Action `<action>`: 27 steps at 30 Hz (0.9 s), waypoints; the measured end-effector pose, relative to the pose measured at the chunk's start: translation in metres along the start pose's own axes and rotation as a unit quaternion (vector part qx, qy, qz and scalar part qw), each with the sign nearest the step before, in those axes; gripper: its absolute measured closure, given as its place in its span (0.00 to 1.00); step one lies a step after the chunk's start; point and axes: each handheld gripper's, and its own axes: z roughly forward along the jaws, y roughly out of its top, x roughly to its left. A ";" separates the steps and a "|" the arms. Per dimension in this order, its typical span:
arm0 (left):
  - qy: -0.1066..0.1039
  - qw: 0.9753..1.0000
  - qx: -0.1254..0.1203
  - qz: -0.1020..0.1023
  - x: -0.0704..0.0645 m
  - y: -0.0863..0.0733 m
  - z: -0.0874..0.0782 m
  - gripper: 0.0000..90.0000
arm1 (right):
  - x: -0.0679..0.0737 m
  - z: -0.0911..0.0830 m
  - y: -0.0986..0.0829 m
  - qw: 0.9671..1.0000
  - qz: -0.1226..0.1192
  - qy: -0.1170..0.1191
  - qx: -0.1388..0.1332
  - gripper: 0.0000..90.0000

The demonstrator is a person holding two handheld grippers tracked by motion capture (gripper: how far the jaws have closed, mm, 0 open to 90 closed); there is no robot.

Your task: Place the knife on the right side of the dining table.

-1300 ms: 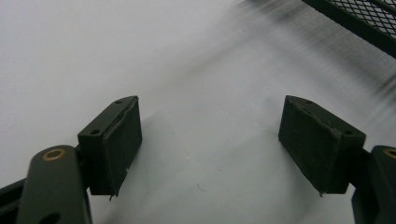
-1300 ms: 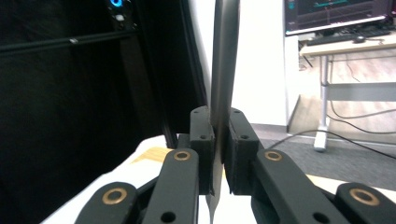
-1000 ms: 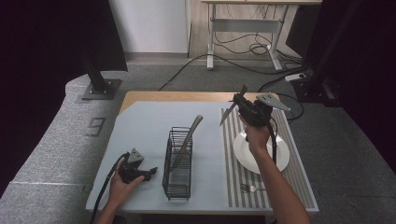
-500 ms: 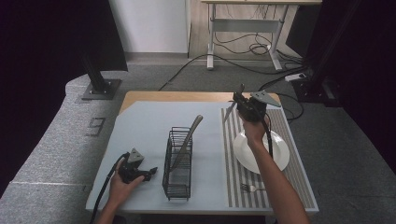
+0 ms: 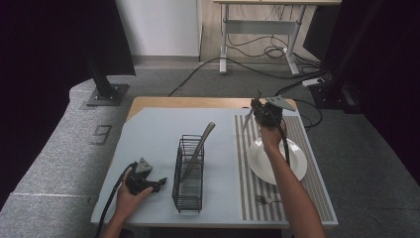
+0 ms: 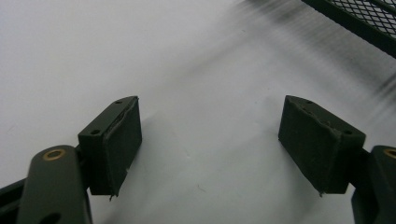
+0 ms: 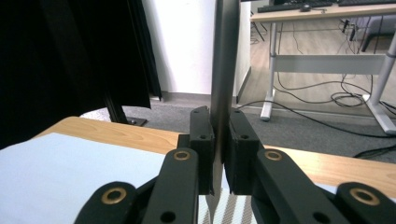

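My right gripper hovers over the far end of the striped placemat, shut on a table knife. In the right gripper view the knife stands upright, clamped between the jaws of the right gripper. My left gripper rests on the table near the front left, just left of the black wire caddy. The left gripper is open with bare tabletop between its pads. A metal utensil leans out of the caddy.
A white plate lies on the placemat under my right forearm. A fork lies at the mat's near end. The caddy's mesh edge shows beyond the left jaws. Cables and a desk frame stand beyond the table.
My right gripper has carried the knife a little farther toward the table's back edge, and the blade now stands steeper. The left gripper has stayed put.
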 end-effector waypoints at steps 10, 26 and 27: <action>0.000 1.000 0.000 0.000 0.000 0.000 0.000 0.23 | -0.007 0.004 -0.014 1.000 -0.001 -0.005 0.012 0.92; 0.001 1.000 0.000 0.000 0.000 0.000 0.000 0.23 | -0.009 -0.003 -0.018 0.999 -0.004 0.008 0.050 0.91; 0.001 1.000 0.000 0.000 0.000 0.000 0.000 0.23 | -0.009 -0.003 -0.019 0.999 -0.004 0.009 0.052 0.91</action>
